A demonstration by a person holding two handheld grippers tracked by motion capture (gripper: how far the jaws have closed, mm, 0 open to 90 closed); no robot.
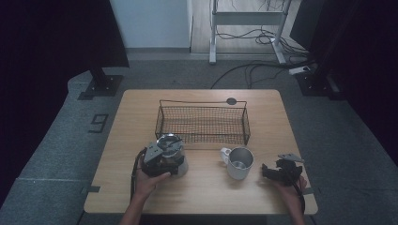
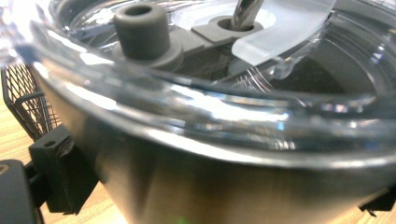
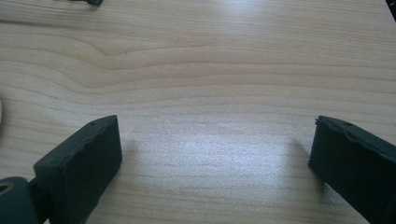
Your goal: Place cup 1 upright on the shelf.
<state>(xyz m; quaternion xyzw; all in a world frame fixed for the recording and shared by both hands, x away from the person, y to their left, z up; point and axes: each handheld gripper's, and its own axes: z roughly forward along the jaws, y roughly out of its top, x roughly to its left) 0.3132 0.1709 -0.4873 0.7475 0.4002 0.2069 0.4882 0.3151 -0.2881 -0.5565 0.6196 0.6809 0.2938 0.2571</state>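
Note:
A steel tumbler [image 1: 179,165] with a clear lid [image 1: 169,142] stands at the table's front left, just before the wire basket. My left gripper [image 1: 170,155] reaches around it from the near side. In the left gripper view the tumbler [image 2: 210,182] sits between the jaws, and the left pad [image 2: 58,170] lies against its wall. The lid [image 2: 196,107] carries a grey spout [image 2: 141,29]. My right gripper [image 1: 266,171] rests low near the front right edge, pointing left toward a steel mug [image 1: 240,163]. Its jaws [image 3: 212,154] stand wide apart over bare wood.
A black wire basket [image 1: 162,123] stands across the middle of the wooden table [image 1: 136,117], and its mesh [image 2: 23,102] shows behind the tumbler. A dark round disc [image 1: 231,101] lies at the far edge. The mug's handle [image 1: 225,153] points left.

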